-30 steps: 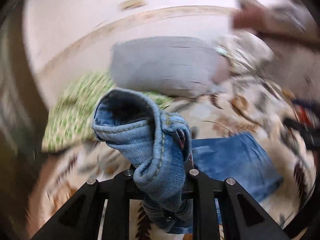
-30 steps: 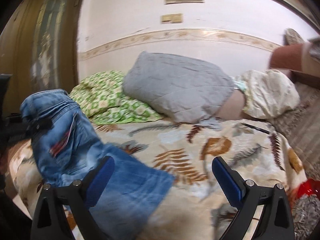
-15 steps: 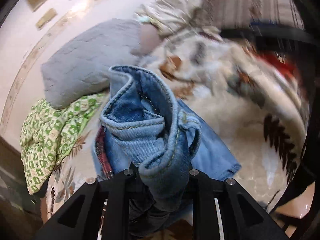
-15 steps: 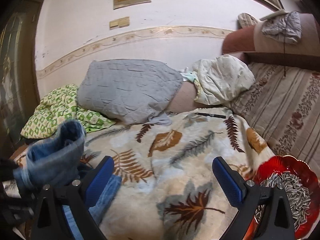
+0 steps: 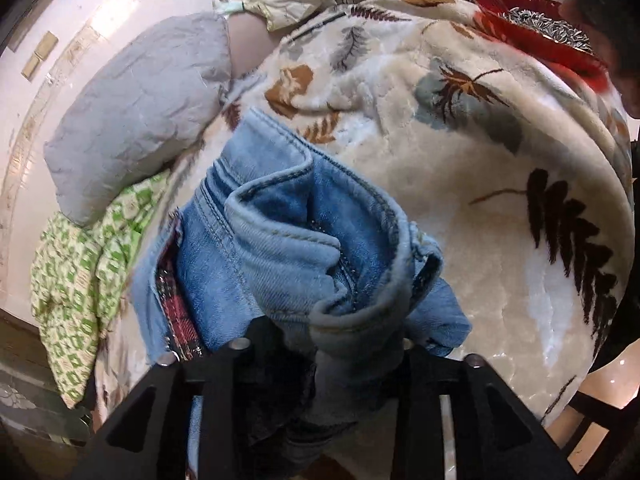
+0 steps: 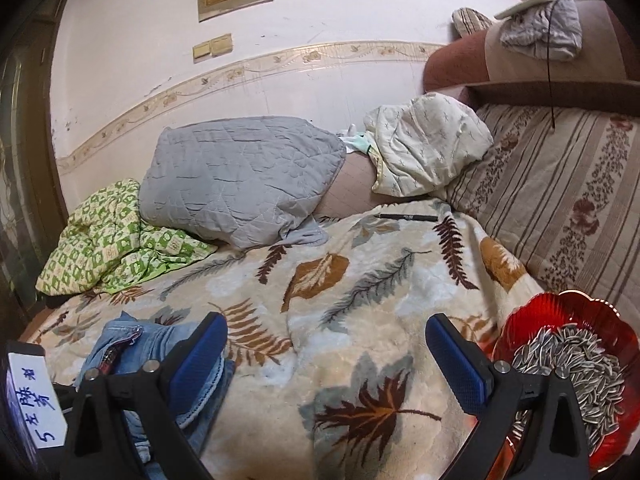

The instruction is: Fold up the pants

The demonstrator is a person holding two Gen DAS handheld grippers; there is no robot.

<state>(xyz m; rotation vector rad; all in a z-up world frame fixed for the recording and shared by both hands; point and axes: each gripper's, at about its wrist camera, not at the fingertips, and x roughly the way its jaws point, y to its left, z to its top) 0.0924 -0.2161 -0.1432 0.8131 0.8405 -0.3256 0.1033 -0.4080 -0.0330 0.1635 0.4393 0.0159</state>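
The blue jeans (image 5: 288, 240) lie bunched on the leaf-patterned blanket (image 5: 480, 216), waistband folded up toward the camera, a red plaid lining showing at their left edge. My left gripper (image 5: 324, 344) points down at them with its jaws opening. The denim still sits between the black fingers (image 5: 224, 392), with a dark gap beside the left one. In the right wrist view the jeans (image 6: 124, 344) sit at the lower left, behind the left blue pad (image 6: 200, 356). My right gripper (image 6: 326, 344) hovers over the blanket (image 6: 360, 280), open and holding nothing.
A grey quilted pillow (image 6: 240, 176) and a green patterned cloth (image 6: 108, 240) lie at the far left. A cream pillow (image 6: 424, 148) and a black pen (image 6: 408, 217) lie further back. A red bowl of sunflower seeds (image 6: 568, 364) stands at the blanket's right edge, with striped bedding (image 6: 560, 192) beyond.
My left gripper came down and rolled, laying the jeans on the blanket, and its jaws widened. The right gripper's view swung right, bringing the red bowl into sight.
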